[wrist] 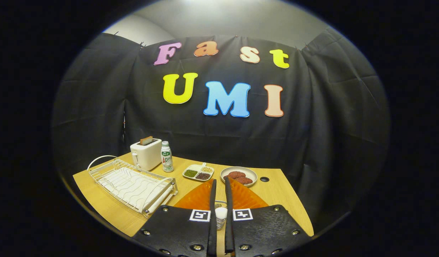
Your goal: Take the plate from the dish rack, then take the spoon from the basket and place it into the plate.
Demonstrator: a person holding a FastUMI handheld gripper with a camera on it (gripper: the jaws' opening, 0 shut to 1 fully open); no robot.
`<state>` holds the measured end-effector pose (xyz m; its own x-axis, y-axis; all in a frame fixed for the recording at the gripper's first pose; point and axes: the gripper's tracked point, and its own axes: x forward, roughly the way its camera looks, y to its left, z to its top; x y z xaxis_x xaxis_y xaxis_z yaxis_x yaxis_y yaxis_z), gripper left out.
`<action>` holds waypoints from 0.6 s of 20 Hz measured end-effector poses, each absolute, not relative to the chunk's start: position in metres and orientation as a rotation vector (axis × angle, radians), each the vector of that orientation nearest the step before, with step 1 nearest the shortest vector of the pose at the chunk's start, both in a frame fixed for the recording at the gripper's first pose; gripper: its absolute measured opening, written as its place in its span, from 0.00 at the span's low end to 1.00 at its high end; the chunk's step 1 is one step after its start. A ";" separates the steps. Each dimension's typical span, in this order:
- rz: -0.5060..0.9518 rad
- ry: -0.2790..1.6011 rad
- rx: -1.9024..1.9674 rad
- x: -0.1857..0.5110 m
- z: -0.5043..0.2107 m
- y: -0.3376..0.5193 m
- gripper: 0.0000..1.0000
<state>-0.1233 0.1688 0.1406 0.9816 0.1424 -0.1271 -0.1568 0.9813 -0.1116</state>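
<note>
The gripper [220, 184] is raised above the near edge of the worktop [280, 192]. The jaws stand close together with a narrow gap between them. An orange plate [248, 196] lies flat on the worktop directly beneath the fingers [212, 200]; its ribbed surface is visible on both sides of them. Whether the jaws pinch the plate or anything else cannot be determined.

In the gap between the fingers, near their base, a white rounded part [221, 213] sits over a wire basket [221, 224]. It may be the spoon handle; this cannot be confirmed.

The dish rack [132, 184] stands to the left of the fingers, near the plate but apart from it. It is a white wire frame with a loop handle at its far end.

Beyond the rack, a white toaster [146, 154] holds a slice of bread [146, 140] in its slot. A bottle [166, 157] stands upright just beside the toaster, on its right.

Just ahead of the fingertips lies a divided tray [198, 172] holding dark, green and pale contents. To its right, a round dish [239, 175] holds reddish-brown patties. A round hole [264, 179] in the worktop lies just right of that dish.
</note>
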 end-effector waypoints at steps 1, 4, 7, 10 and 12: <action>0.147 0.130 -0.129 -0.128 0.141 0.169 0.09; 0.152 0.173 -0.128 -0.146 0.136 0.178 0.09; 0.147 0.216 -0.150 -0.157 0.127 0.184 0.09; 0.150 0.245 -0.145 -0.164 0.125 0.196 0.09; 0.152 0.265 -0.143 -0.166 0.119 0.203 0.09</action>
